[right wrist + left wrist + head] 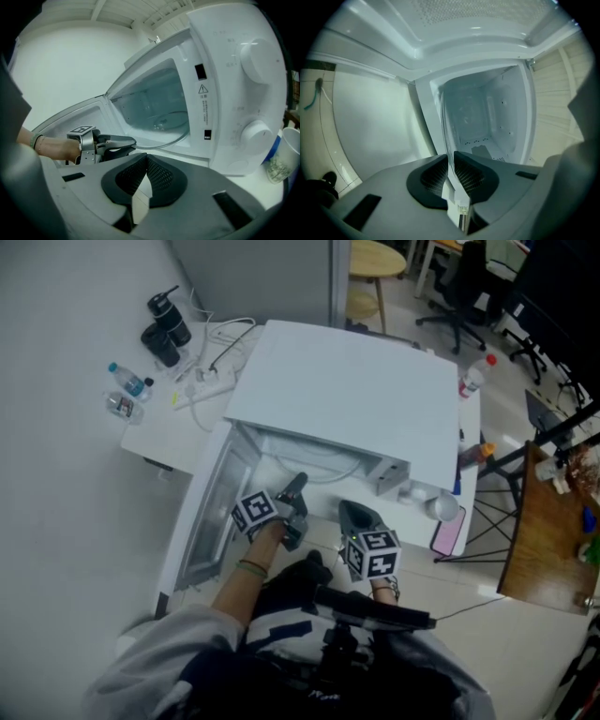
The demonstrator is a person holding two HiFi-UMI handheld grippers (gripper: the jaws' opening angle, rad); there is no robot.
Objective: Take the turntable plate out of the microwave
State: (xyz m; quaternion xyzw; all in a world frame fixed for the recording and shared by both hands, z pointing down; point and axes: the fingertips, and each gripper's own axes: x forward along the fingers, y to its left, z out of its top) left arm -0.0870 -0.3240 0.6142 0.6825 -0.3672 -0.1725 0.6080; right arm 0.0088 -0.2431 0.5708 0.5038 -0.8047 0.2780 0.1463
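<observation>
Item: my left claw (451,164) clenched on clear round glass turntable plate (164,125) inside white microwave (243,108); warning-triangle label (203,89), print unreadable. My right claw (146,161) clenched, empty.

The white box-shaped microwave (347,399) stands on the white table (173,432), with its hinged door (202,521) swung open to the left. The round clear glass turntable plate (164,124) lies in the cavity. Its front rim is at the opening, clamped between the pads of the left gripper (298,486). The right gripper (354,514) sits before the microwave, right of the left gripper. A clear plastic cup (448,509) stands right of the microwave. Clear plastic water bottles (128,390) lie at the table's left rear.
</observation>
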